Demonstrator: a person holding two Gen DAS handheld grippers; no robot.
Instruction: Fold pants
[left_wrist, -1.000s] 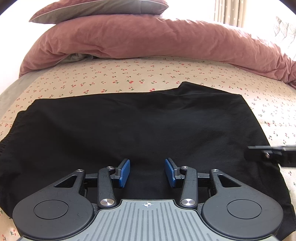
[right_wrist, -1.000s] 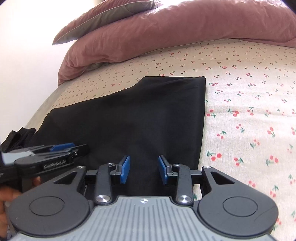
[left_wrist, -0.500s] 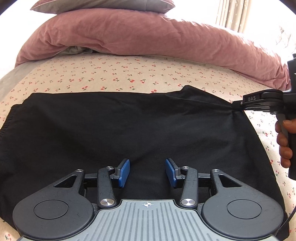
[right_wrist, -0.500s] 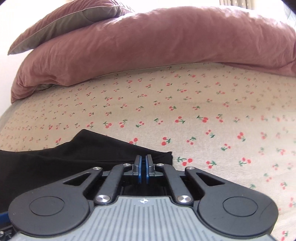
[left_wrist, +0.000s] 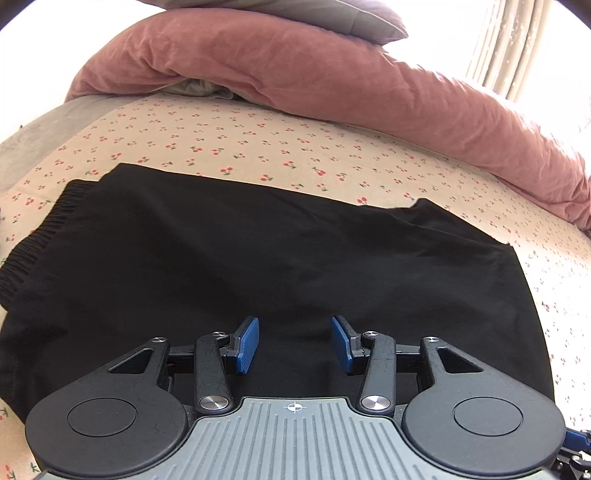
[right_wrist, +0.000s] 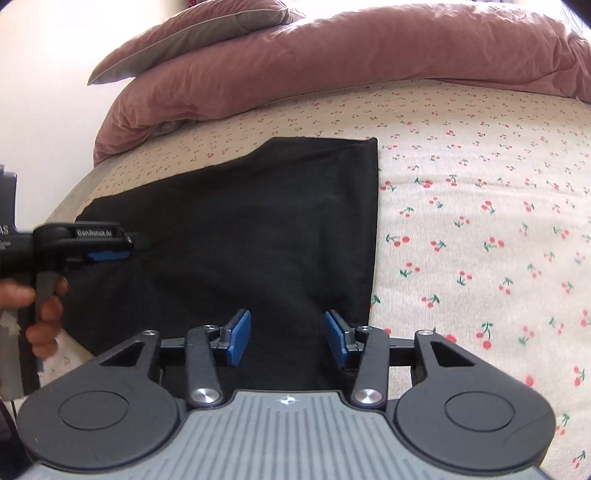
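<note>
The black pants (left_wrist: 258, 266) lie flat on the cherry-print bed sheet, with the elastic waistband (left_wrist: 40, 236) at the left. They also show in the right wrist view (right_wrist: 240, 229), where the leg hem runs along their right edge. My left gripper (left_wrist: 294, 345) is open and empty, just above the near part of the pants. It also shows from the side at the left of the right wrist view (right_wrist: 129, 243). My right gripper (right_wrist: 287, 339) is open and empty over the near hem corner of the pants.
The cherry-print sheet (right_wrist: 480, 221) spreads to the right of the pants. A pink duvet (left_wrist: 332, 74) with a grey-backed pillow (right_wrist: 192, 33) on it is heaped at the far side of the bed. A curtain (left_wrist: 517, 44) hangs at the far right.
My right gripper was shut on the far hem corner half a second ago. It has let go, opened and drawn back to the near edge. The left view has shifted left.
</note>
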